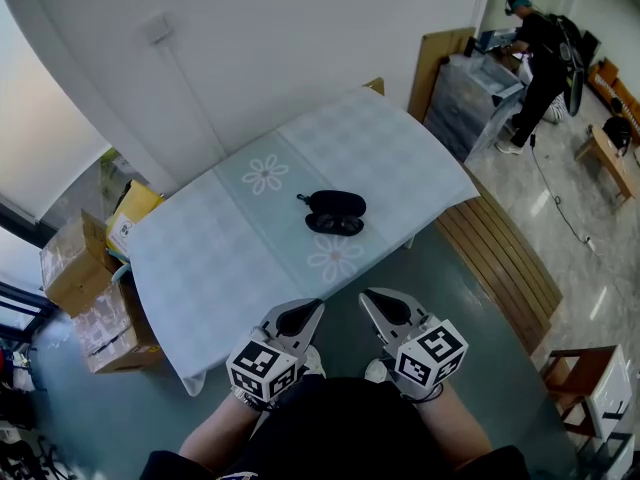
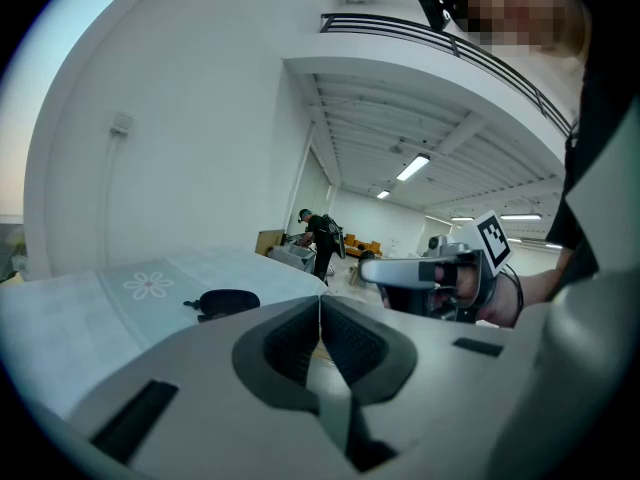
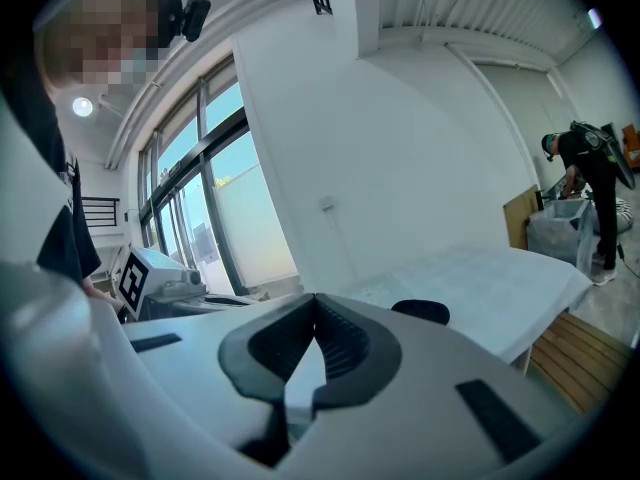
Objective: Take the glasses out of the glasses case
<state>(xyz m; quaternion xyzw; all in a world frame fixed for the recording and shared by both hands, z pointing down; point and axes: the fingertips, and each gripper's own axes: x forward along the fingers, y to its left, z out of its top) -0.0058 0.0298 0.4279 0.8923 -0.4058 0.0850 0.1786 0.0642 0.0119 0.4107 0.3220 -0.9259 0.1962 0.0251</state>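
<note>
- Currently the glasses case (image 1: 336,211) is seen lying near the middle of the table (image 1: 200,258), well apart from both grippers.
- Case: black, smooth, rounded oval shell, with a small dark tab sticking out at its left end. In the head view it reads as two dark lobes stacked close together; open or shut cannot be told.
- The same case is seen as a low dark oval on the cloth in the left gripper view (image 2: 225,301), and as a dark dome just past the jaw body in the right gripper view (image 3: 420,311).
- Table: covered by a pale cloth with a fine checked weave, a lighter centre band and white flower prints.
- Left gripper (image 1: 312,306): grey moulded body, dark ribbed pads, cube with black-and-white square markers. Jaws are pressed together tip to tip (image 2: 320,313), with nothing between them.
- Right gripper (image 1: 370,298): same build. Pads are closed to a point (image 3: 315,308), with nothing gripped.
- Both grippers are held side by side off the near edge of the table, above the floor.
- Brown cardboard boxes (image 1: 75,268) are stacked left of the table; a slatted wooden bench (image 1: 500,258) is set along its right side.
- A person (image 1: 535,58) is seen bent over in the far right corner.
</note>
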